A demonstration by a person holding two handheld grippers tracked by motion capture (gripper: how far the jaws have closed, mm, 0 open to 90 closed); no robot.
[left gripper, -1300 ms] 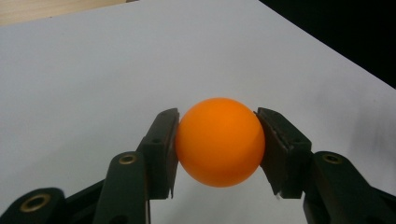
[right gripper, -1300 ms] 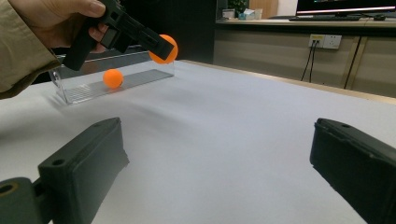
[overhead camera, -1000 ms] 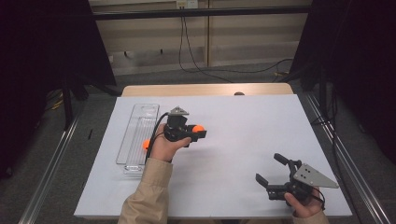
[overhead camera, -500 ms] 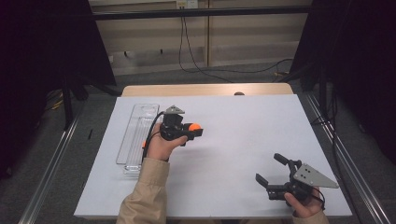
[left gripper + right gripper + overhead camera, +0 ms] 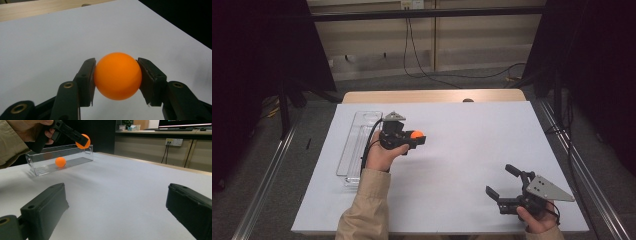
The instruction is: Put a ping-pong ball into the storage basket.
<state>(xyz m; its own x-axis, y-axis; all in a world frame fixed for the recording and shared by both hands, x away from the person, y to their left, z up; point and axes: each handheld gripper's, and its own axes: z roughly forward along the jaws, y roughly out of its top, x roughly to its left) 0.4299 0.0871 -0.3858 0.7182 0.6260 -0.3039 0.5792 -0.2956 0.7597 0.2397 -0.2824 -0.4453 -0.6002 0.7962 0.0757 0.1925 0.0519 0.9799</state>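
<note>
Between the left hand-held gripper (image 5: 116, 82) jaws sits the orange ball (image 5: 117, 75).

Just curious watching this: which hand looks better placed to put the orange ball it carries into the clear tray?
The left. Its left gripper already clamps the orange ball beside the clear tray; the right gripper hangs open, far off.
</note>
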